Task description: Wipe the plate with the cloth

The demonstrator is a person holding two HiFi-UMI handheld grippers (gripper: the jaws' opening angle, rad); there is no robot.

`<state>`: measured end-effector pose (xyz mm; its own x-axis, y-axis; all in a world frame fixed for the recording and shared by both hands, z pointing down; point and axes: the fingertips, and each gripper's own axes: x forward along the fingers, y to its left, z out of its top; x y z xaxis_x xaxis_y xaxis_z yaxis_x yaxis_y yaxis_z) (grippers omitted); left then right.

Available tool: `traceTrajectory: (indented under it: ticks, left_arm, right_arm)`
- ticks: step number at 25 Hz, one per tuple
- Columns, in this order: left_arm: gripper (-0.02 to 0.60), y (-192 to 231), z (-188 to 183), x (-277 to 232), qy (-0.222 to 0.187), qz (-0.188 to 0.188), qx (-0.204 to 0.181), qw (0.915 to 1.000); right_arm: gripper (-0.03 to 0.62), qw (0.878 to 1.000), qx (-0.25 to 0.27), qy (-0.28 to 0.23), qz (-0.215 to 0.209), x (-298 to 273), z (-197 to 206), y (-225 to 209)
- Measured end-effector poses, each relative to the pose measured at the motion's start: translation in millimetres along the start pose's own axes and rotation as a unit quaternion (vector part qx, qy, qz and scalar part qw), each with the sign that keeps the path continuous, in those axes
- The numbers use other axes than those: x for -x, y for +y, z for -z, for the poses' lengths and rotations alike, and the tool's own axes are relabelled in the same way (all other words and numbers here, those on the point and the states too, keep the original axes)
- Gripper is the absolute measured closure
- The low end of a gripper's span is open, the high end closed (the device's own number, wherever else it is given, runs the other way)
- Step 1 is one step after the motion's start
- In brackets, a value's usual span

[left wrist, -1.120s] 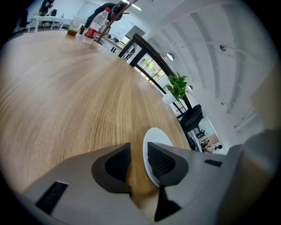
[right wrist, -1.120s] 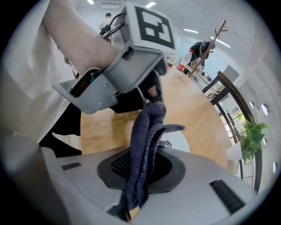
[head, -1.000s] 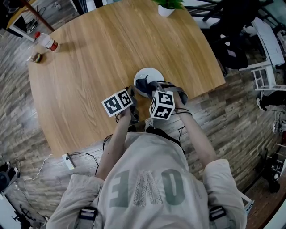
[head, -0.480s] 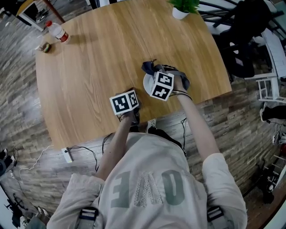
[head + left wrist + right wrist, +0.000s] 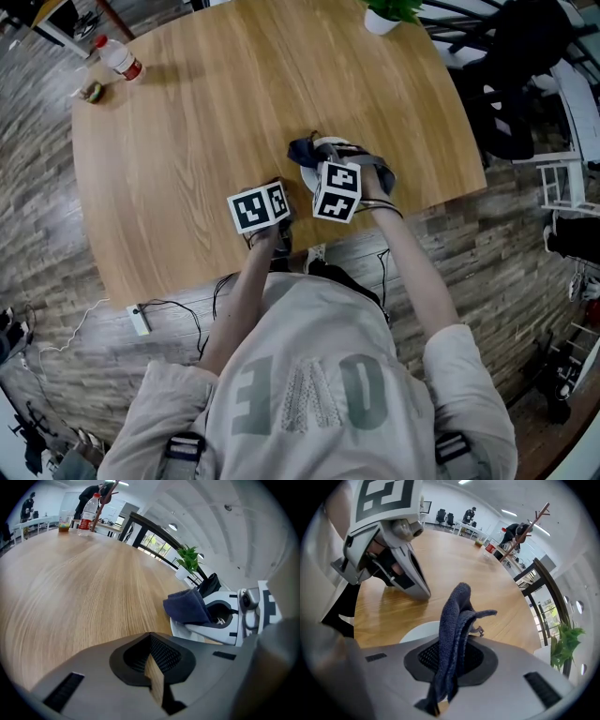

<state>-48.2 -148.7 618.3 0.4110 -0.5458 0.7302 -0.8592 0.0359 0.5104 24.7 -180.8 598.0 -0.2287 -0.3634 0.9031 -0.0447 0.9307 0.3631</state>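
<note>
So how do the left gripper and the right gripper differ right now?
The right gripper is shut on the blue cloth; the left gripper is shut on nothing. The right gripper is over the white plate; the left gripper is beside the plate, over bare table. Both tilt downward toward the table.

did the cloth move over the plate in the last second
Yes: the cloth went from around the plate's middle to its far rim.

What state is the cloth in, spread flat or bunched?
Bunched. The right gripper is shut on the cloth, which stands in crumpled folds past the jaws, over the plate.
</note>
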Motion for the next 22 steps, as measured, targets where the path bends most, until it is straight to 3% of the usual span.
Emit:
traceTrajectory:
  ticks: [10, 16, 19, 22]
  left_arm:
    - [0.575, 1, -2, 1, -0.004, 0.001, 0.013, 0.9999]
    - [0.575, 3, -4, 1, -0.008, 0.002, 0.018, 0.9998]
    - [0.575, 3, -4, 0, -0.008, 0.003, 0.017, 0.9998]
    - [0.575, 3, -12, 5, -0.029, 0.015, 0.018, 0.9993]
  right_arm:
    - [0.534, 0.998, 0.012, -0.029, -0.054, 22, -20, 68]
    - [0.534, 0.998, 0.019, -0.026, -0.062, 25, -18, 82]
    - [0.534, 0.998, 0.002, -0.04, -0.043, 30, -21, 72]
    - [0.534, 0.994, -0.071, -0.084, 0.011, 50, -29, 40]
